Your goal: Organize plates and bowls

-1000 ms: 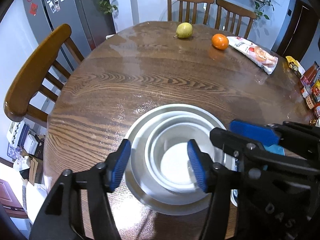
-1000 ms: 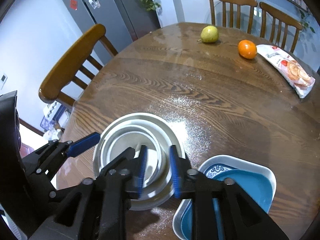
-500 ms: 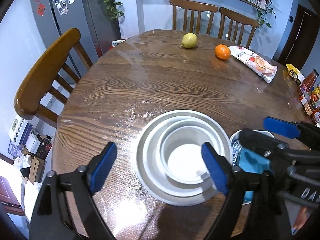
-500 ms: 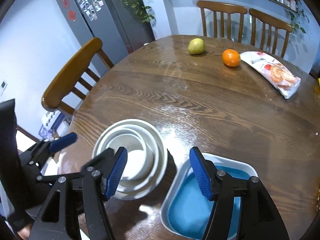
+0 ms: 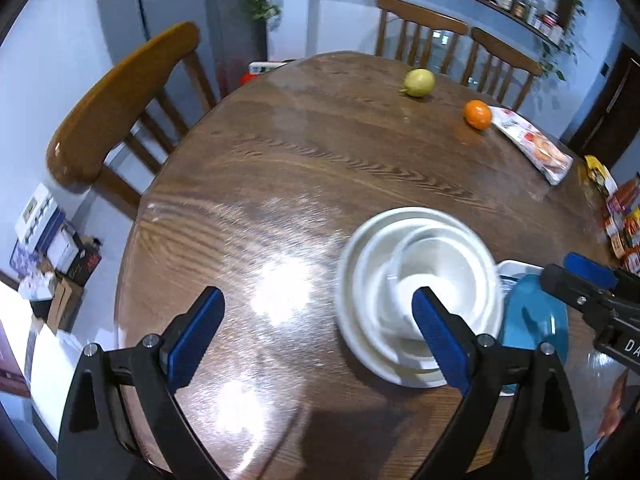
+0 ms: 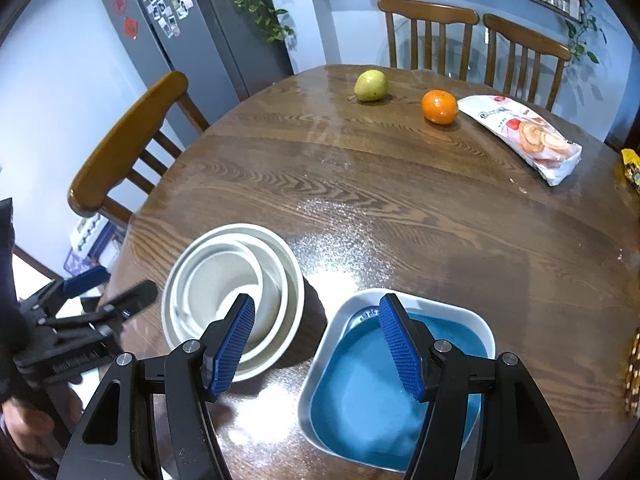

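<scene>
Left wrist view: the left gripper (image 5: 316, 316) stands wide open and empty above the table (image 5: 320, 152); its jaws have just been opening, and the white stack (image 5: 416, 292) of nested bowls on a plate, centred between the pads a second ago, now sits right of them. Risk: the right pad overlaps the stack's rim, so a careless sweep could knock the bowls askew. Right wrist view: the right gripper (image 6: 316, 344) is open and empty, its jaws having just parted from nearly closed; the blue square dish (image 6: 384, 400) lies under it, just beside the stack. Lowering here could strike either rim.
</scene>
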Demonstrator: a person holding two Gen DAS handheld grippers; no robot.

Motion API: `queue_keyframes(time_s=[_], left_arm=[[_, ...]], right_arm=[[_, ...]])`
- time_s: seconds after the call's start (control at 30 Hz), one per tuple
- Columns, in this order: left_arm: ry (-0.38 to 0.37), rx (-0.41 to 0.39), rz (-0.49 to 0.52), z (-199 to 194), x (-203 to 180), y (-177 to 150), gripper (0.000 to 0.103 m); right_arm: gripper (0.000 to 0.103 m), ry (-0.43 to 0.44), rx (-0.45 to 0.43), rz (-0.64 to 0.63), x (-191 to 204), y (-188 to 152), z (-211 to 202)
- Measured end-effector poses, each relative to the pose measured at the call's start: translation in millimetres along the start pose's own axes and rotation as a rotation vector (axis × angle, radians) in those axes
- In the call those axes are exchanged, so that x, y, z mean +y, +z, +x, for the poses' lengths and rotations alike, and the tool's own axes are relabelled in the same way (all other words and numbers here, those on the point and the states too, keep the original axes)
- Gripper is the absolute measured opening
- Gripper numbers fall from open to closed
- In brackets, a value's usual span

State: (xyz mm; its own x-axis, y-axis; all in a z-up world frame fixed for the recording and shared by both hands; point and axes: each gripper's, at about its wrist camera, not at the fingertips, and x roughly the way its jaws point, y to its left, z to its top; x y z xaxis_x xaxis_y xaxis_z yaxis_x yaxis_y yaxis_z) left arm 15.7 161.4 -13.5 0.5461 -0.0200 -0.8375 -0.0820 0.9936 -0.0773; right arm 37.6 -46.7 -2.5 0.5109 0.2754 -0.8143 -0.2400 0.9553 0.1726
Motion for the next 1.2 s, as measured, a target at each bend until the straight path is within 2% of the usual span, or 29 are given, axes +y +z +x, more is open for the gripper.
queue_keyframes(time_s=[0.2, 0.3, 0.43, 0.77, 1.0, 1.2], left_arm=[[0.006, 0.057, -0.063, 16.6, 25.4, -7.1, 0.094], [-0.004, 0.092, -0.076, 26.9, 28.5, -8.2, 0.094], [-0.022, 0.124, -0.109, 35.7, 31.4, -6.4, 0.094], [-0.001, 0.137, -0.133, 43.2, 38.3, 5.5, 0.093], [0.003, 0.163, -0.148, 49.7, 40.5, 6.5, 0.093], [-0.039, 0.195, -0.165, 54.0, 40.2, 6.8, 0.092]], right_arm=[[0.065, -0.066, 0.022, -0.042, -3.5, -2.1, 13.3], [0.065, -0.035, 0.053, -0.027, -8.1, -0.7, 24.3], [0.065, -0.041, 0.082, -0.037, -7.4, 0.9, 37.7], [0.061, -0.024, 0.130, -0.039, -10.5, 7.7, 55.1], [0.057, 0.029, 0.167, -0.014, -16.6, 14.3, 61.8], [0.057, 0.058, 0.197, 0.005, -20.3, 16.1, 67.2]])
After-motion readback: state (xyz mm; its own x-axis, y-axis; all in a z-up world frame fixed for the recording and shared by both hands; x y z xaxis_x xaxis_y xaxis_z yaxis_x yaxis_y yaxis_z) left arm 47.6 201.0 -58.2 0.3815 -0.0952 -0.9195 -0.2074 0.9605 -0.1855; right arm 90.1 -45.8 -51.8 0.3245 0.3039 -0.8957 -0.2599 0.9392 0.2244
